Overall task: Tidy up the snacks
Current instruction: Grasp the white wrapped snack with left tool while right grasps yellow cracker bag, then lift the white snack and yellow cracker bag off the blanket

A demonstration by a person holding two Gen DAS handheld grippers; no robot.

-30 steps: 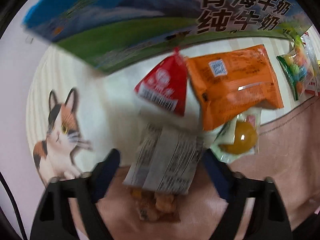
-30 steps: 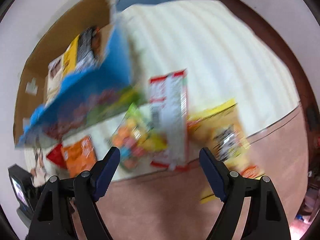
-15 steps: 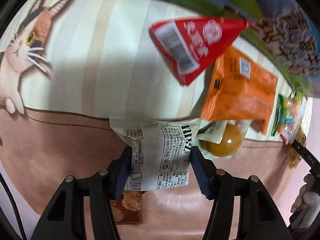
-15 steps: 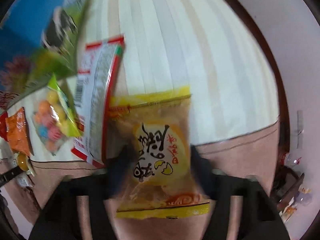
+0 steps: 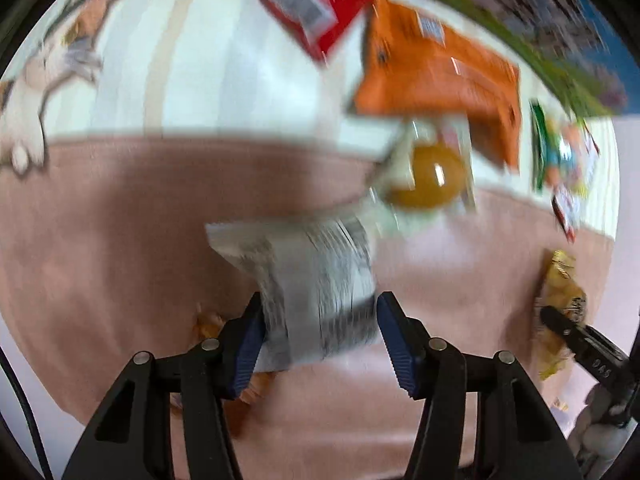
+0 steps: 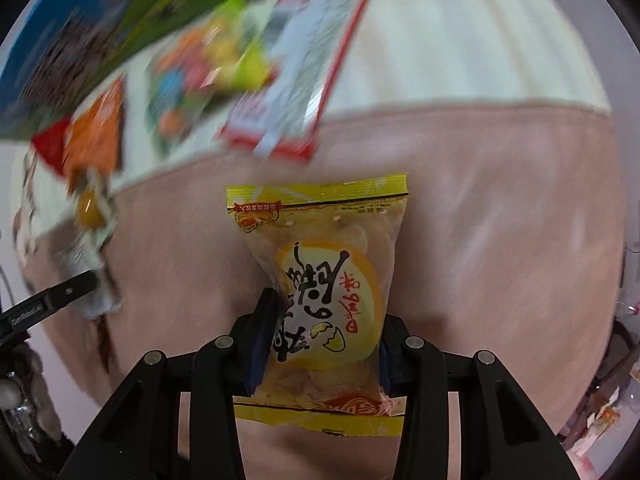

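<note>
Pink-and-cream surface [image 6: 500, 200] filled both frames; left gripper [image 5: 320, 340] clenched the white packet [image 5: 316, 288] at lower centre, right gripper [image 6: 324, 344] clenched the yellow packet [image 6: 324, 292], likely for sorting.

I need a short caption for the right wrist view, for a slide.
Right gripper holds a yellow snack packet between its jaws above the pink mat.
</note>
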